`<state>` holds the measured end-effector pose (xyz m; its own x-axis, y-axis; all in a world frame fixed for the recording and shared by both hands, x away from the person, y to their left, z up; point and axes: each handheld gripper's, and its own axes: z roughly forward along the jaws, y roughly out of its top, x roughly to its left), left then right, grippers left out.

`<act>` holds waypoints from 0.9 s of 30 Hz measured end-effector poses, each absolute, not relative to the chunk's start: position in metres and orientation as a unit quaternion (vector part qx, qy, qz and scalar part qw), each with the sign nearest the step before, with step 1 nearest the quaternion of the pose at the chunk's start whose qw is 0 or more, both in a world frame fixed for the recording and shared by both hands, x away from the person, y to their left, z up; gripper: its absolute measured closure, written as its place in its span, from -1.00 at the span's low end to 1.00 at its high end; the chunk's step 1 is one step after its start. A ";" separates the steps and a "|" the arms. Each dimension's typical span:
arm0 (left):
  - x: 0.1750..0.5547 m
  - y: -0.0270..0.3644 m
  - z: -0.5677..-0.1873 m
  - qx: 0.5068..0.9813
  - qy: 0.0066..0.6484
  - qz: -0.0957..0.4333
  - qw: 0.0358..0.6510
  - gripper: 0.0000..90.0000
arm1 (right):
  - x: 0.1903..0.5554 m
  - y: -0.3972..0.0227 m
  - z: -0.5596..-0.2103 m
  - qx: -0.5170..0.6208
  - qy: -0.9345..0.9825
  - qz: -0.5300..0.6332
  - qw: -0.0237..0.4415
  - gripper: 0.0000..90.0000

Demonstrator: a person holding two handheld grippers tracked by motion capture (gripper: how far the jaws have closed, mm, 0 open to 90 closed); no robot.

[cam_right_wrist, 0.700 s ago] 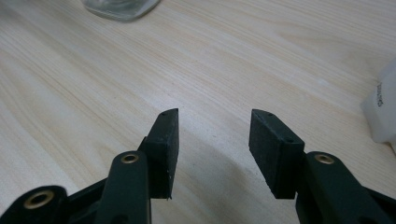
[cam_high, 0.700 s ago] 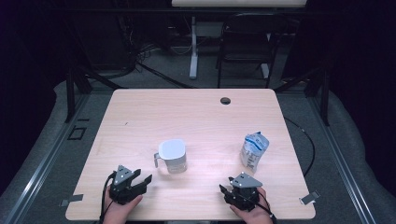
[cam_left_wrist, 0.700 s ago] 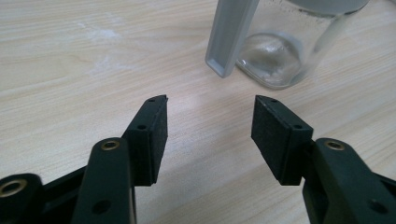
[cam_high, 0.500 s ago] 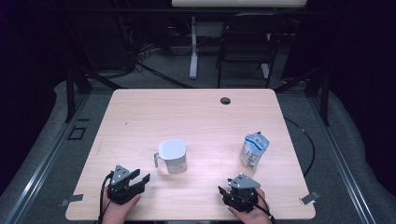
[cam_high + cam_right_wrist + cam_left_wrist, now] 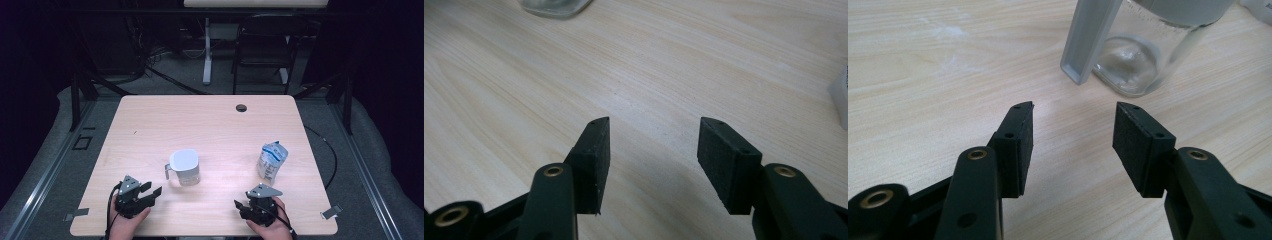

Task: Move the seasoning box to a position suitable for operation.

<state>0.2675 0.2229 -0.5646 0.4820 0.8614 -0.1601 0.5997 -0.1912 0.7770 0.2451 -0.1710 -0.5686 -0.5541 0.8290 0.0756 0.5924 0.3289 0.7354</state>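
Note:
A clear glass jug (image 5: 184,167) with a white lid and white handle stands near the middle of the wooden table (image 5: 210,125). A white and blue pouch (image 5: 272,161) stands upright to its right. My left gripper (image 5: 152,192) rests at the front left, open and empty, pointing at the jug. In the left gripper view the jug's handle (image 5: 1088,40) and glass base (image 5: 1135,62) lie just beyond the open jaws (image 5: 1073,135). My right gripper (image 5: 241,205) sits at the front right, open with nothing between its pads (image 5: 651,155). The jug's base (image 5: 555,7) shows at the top of that view.
A dark round cable hole (image 5: 241,107) sits near the table's far edge. A chair (image 5: 262,55) and a white stand (image 5: 207,50) are on the floor behind the table. The pouch's edge (image 5: 840,95) shows at the right of the right gripper view.

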 end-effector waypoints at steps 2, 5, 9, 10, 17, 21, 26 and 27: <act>0.268 0.223 -0.564 0.756 0.482 0.158 0.415 0.12 | 0.245 -0.171 -0.567 0.445 0.799 0.372 0.157 0.05; 0.267 0.221 -0.563 0.758 0.479 0.153 0.415 0.07 | 0.243 -0.173 -0.562 0.445 0.796 0.385 0.144 0.21; 0.266 0.221 -0.561 0.757 0.478 0.151 0.419 0.03 | 0.243 -0.175 -0.562 0.445 0.797 0.382 0.144 0.19; 0.266 0.221 -0.560 0.756 0.477 0.150 0.423 0.03 | 0.244 -0.175 -0.562 0.446 0.797 0.382 0.140 0.19; 0.266 0.217 -0.556 0.757 0.476 0.149 0.423 0.06 | 0.243 -0.179 -0.558 0.449 0.800 0.375 0.132 0.23; 0.268 0.214 -0.558 0.760 0.471 0.150 0.422 0.06 | 0.242 -0.183 -0.555 0.439 0.791 0.394 0.164 0.27; 0.271 0.212 -0.555 0.767 0.462 0.155 0.416 0.06 | 0.245 -0.188 -0.551 0.438 0.789 0.401 0.158 0.35; 0.272 0.211 -0.555 0.767 0.463 0.155 0.416 0.06 | 0.246 -0.190 -0.552 0.440 0.790 0.402 0.143 0.35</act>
